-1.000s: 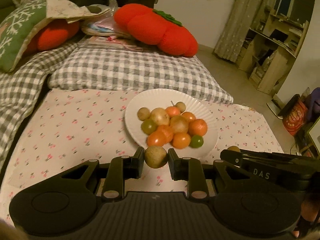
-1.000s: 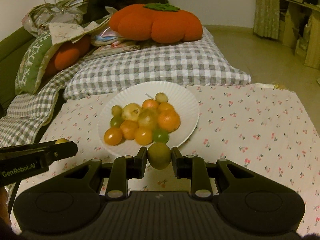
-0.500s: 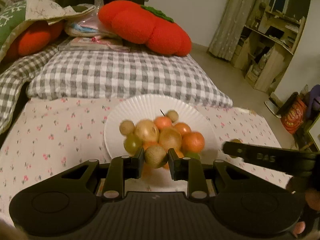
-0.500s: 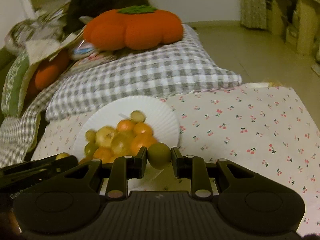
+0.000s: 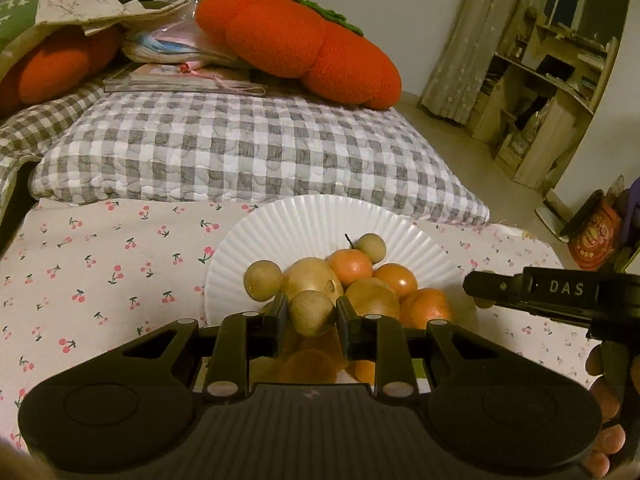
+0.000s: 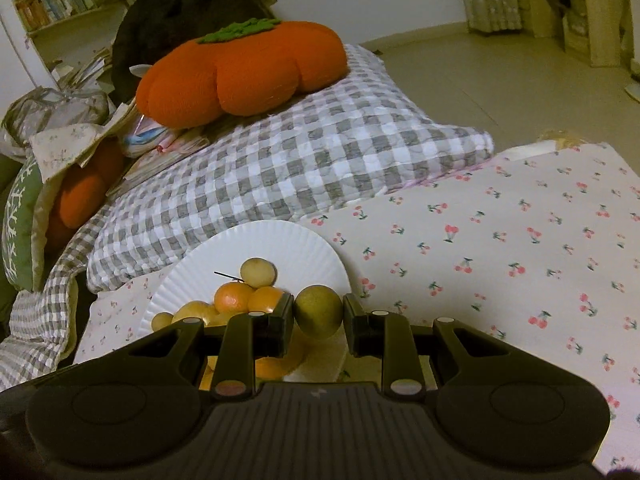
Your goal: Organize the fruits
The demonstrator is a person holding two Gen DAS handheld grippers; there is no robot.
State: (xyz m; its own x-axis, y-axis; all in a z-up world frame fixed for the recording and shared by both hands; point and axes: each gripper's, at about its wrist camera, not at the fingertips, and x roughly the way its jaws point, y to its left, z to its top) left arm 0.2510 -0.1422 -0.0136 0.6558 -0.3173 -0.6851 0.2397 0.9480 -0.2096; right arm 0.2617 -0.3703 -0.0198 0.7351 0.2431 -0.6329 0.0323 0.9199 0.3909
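Observation:
A white ridged plate (image 5: 320, 220) on the cherry-print cloth holds a heap of small orange, yellow and brown fruits (image 5: 372, 280). My left gripper (image 5: 312, 314) is shut on a small brown round fruit (image 5: 311, 312) and hangs just over the near side of the heap. The right gripper's arm (image 5: 552, 294) reaches in from the right in that view. In the right wrist view my right gripper (image 6: 319, 318) is shut on a yellow-green round fruit (image 6: 319, 316) above the plate's (image 6: 256, 244) right near edge, beside the piled fruits (image 6: 236, 300).
A grey checked pillow (image 5: 240, 152) lies right behind the plate, with an orange persimmon-shaped cushion (image 5: 296, 48) and books on it. More cushions sit at the left. The cherry-print cloth (image 6: 500, 240) stretches to the right of the plate. Shelves (image 5: 552, 92) stand far right.
Both grippers moved forward and down toward the plate, each still holding its fruit. The plate and heap now sit much closer under the fingers. The right view has rolled, tilting the scene.

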